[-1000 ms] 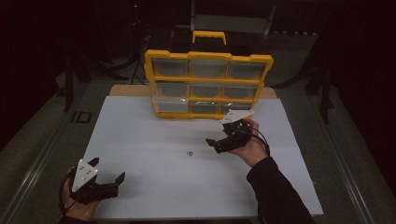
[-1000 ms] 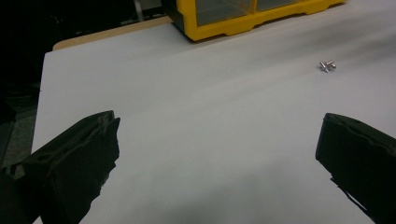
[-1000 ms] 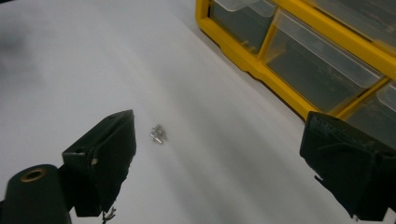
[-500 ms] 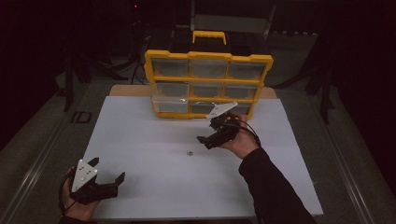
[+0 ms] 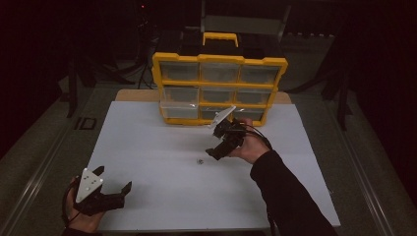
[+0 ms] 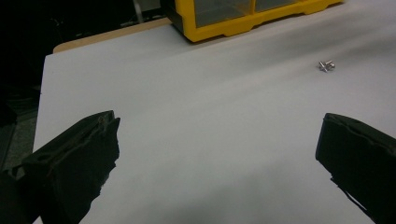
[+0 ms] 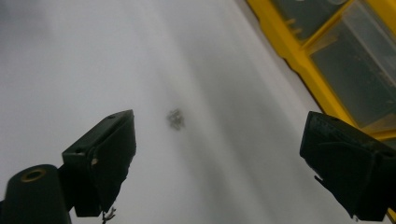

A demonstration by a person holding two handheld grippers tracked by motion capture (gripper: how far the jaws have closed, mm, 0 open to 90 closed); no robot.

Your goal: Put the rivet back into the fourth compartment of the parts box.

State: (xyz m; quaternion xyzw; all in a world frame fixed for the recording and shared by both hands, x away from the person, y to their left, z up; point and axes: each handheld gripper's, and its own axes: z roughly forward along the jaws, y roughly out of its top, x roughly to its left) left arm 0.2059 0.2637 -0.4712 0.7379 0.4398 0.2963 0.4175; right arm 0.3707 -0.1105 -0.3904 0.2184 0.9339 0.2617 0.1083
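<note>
you're mid-reach with the right gripper (image 5: 215,151), jaws wide open and empty, so drop them around the little screws (image 5: 199,161) on the desk (image 5: 147,147) and squeeze.

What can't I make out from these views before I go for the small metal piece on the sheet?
- Small metal piece: too small in the high view, blurred in the right gripper view; screws or something else, can't tell.
- Yellow organizer drawers: contents unclear through dim clear fronts.
- Right gripper: jaw tips partly hidden by its own body in the high view.
- Left gripper: jaw tips cut by the left gripper view's bottom edge.
</note>
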